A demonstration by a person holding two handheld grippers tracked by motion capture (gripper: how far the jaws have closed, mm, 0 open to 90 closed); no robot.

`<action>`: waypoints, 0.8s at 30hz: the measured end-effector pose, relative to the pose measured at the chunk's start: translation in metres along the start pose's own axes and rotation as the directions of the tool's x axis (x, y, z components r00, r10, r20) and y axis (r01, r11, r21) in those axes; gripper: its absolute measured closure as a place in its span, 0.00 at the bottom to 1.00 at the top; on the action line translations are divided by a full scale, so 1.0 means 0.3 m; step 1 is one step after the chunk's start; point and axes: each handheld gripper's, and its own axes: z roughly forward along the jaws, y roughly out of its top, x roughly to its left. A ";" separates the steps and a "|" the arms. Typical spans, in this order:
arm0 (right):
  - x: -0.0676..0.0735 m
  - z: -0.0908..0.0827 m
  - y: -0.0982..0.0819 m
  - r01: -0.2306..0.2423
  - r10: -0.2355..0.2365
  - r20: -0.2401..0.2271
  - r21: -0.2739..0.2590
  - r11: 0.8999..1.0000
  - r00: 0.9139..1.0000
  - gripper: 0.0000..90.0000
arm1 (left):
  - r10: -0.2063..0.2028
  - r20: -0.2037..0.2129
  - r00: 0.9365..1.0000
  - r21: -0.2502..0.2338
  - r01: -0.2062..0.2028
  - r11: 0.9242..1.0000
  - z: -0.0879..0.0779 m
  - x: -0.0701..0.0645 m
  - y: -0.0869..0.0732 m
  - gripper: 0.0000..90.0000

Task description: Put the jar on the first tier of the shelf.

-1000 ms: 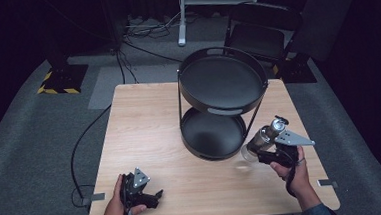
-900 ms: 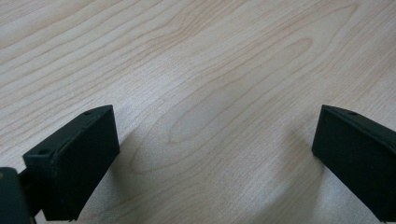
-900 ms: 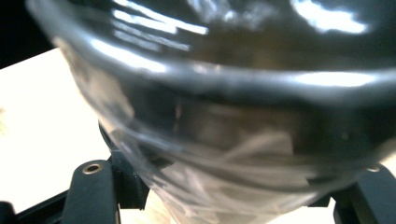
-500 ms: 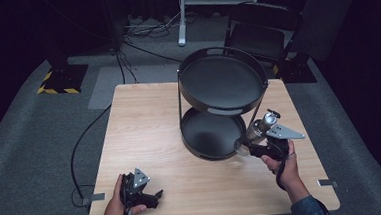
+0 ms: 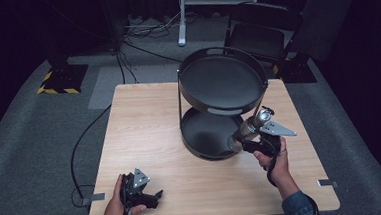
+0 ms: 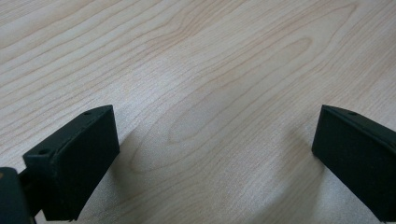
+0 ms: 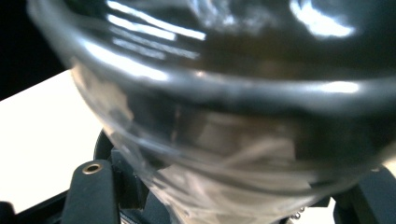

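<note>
Up close, right tongs (image 7: 224, 196) clenched on a clear glass (image 7: 224, 140); left tongs (image 6: 210, 154) released.

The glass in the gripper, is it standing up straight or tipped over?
Tipped. The glass lies slanted in the right gripper, mouth toward the stand's lower tray.

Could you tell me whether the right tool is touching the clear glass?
Touching: in the right gripper view, the right tool has its black jaws pressed against either side of the clear glass, which crowds the lens.
</note>
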 end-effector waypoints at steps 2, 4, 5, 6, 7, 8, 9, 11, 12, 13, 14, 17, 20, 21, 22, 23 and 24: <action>-0.002 0.008 -0.002 -0.006 0.006 0.003 0.001 1.000 1.000 0.38 | 0.000 0.000 1.000 0.000 0.000 1.000 0.000 0.000 0.000 0.00; -0.004 0.015 -0.004 -0.010 0.010 0.004 -0.001 1.000 1.000 0.38 | 0.000 0.000 1.000 0.000 0.000 1.000 0.000 0.000 0.000 0.00; -0.004 0.018 -0.006 -0.013 0.013 0.007 -0.002 1.000 1.000 0.38 | 0.000 0.000 1.000 0.000 0.000 1.000 0.000 0.000 0.000 0.00; -0.003 0.023 -0.007 -0.018 0.018 0.006 -0.005 1.000 1.000 0.38 | 0.000 0.000 1.000 0.000 0.000 1.000 0.000 0.000 0.000 0.00; -0.003 0.027 -0.009 -0.018 0.018 0.004 -0.006 1.000 1.000 0.38 | 0.000 0.000 1.000 0.000 0.000 1.000 0.000 0.000 0.000 0.00; -0.004 0.030 -0.012 -0.017 0.017 0.006 -0.008 1.000 1.000 0.38 | 0.000 0.000 1.000 -0.001 0.000 1.000 0.000 0.000 0.000 0.00; -0.003 0.032 -0.012 -0.024 0.024 0.007 -0.012 1.000 1.000 0.38 | 0.000 0.000 1.000 -0.001 0.000 1.000 0.000 0.000 0.000 0.00; -0.005 0.036 -0.012 -0.024 0.024 0.005 -0.016 1.000 1.000 0.38 | 0.000 0.000 1.000 -0.001 0.000 1.000 0.000 0.000 0.000 0.00; -0.005 0.038 -0.011 -0.023 0.023 0.007 -0.018 1.000 1.000 0.38 | 0.000 0.000 1.000 0.000 0.000 1.000 0.000 0.000 0.000 0.00; -0.004 0.040 -0.011 -0.024 0.024 0.011 -0.020 1.000 1.000 0.38 | 0.000 0.000 1.000 -0.001 0.000 1.000 0.000 0.000 0.000 0.00; -0.004 0.042 -0.011 -0.027 0.027 0.012 -0.021 0.999 1.000 0.38 | 0.000 0.000 1.000 -0.001 0.000 1.000 0.000 0.000 0.000 0.00; -0.003 0.053 -0.012 -0.036 0.036 0.018 -0.026 0.999 0.999 0.38 | 0.000 0.000 1.000 -0.001 0.000 1.000 0.000 0.000 0.000 0.00; -0.001 0.065 -0.016 -0.038 0.039 0.017 -0.021 0.999 0.999 0.38 | 0.000 0.000 1.000 -0.001 0.000 1.000 0.000 0.000 0.000 0.00; -0.001 0.069 -0.018 -0.035 0.035 0.020 -0.015 0.999 0.999 0.38 | 0.000 0.000 1.000 -0.001 0.000 1.000 0.000 0.000 0.000 0.00; -0.001 0.074 -0.020 -0.034 0.034 0.018 -0.010 0.999 0.999 0.38 | 0.000 0.000 1.000 -0.001 0.000 1.000 0.000 0.000 0.000 0.00; -0.001 0.078 -0.021 -0.037 0.037 0.016 -0.007 0.999 0.999 0.38 | 0.000 0.000 1.000 -0.001 0.000 1.000 0.000 0.000 0.000 0.00; 0.000 0.082 -0.024 -0.033 0.033 0.016 -0.002 0.999 0.999 0.38 | 0.000 0.000 1.000 -0.001 0.000 1.000 0.000 0.000 0.000 0.00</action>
